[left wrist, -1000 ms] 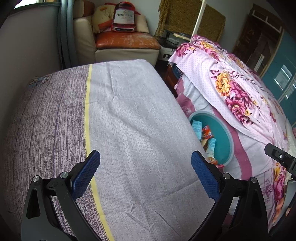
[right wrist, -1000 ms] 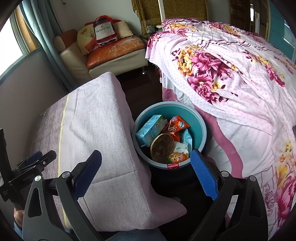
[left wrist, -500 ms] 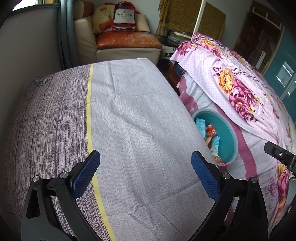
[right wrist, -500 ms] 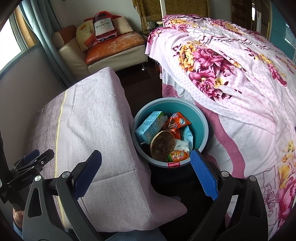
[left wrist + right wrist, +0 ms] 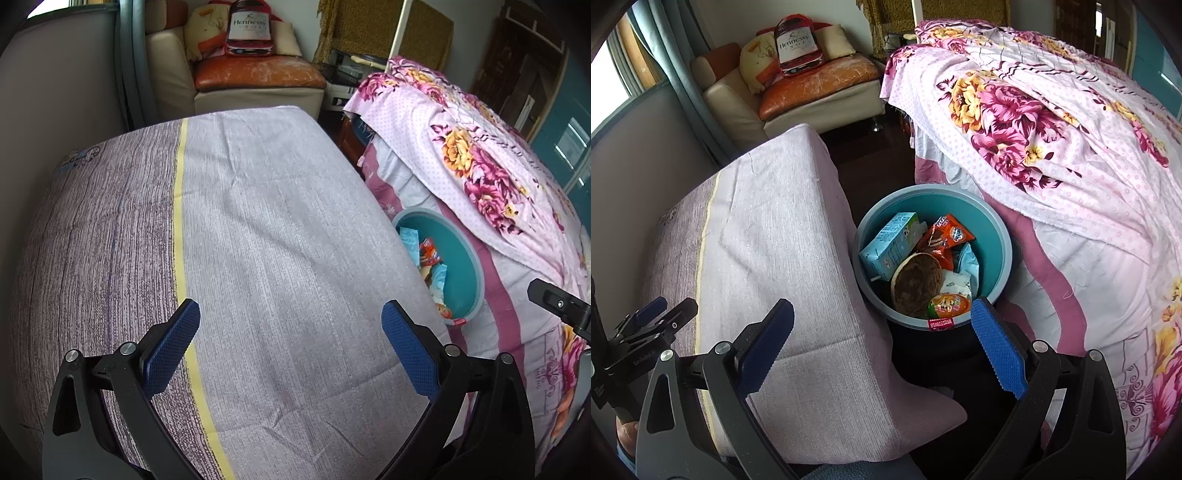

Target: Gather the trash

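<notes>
While the trash (image 5: 923, 258) sits in the teal bin (image 5: 993, 236), both your tongs are spread wide, holding nothing.
Bin stands on the floor between the cloth-covered surface (image 5: 768, 236) and the floral bed (image 5: 1052, 122); right tongs (image 5: 882, 347) hover near its rim, left tongs (image 5: 291, 343) over the surface.

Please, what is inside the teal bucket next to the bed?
In the teal bucket: a blue carton, orange snack wrappers, a brown round lid, a small orange cup. Anything underneath is covered.
</notes>
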{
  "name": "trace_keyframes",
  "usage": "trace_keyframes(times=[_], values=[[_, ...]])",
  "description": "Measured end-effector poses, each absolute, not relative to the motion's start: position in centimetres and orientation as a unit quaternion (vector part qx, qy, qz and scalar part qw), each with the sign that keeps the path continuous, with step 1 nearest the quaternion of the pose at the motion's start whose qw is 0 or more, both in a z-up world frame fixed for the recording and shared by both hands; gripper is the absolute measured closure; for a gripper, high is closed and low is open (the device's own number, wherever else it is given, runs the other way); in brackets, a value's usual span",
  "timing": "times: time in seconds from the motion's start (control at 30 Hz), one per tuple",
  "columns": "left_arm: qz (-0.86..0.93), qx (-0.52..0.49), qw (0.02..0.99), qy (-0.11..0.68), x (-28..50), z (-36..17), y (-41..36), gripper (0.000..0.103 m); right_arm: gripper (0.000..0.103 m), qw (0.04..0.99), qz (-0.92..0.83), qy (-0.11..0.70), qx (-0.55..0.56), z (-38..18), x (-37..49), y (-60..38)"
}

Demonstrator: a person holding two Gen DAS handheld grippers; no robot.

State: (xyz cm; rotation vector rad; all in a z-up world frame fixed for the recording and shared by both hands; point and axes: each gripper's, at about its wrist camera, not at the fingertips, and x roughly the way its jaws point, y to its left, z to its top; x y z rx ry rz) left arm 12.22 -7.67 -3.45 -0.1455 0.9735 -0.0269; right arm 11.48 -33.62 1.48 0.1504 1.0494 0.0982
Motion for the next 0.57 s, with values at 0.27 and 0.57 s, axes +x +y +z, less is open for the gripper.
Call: trace_keyframes(times=[0.27, 0.57], values=[[-0.007, -0.067, 0.878, 0.475, 12.5, -4.5, -7.5, 0.004, 0.011, 0.855, 0.044, 0.511, 0.073, 0.4, 12.0, -33.5], [-0.001, -0.069, 0.872, 0.484, 12.7, -5.5, -7.1, 0.004, 0.011, 0.852, 0.041, 0.518, 0.068, -0.6, 12.1, -33.4]])
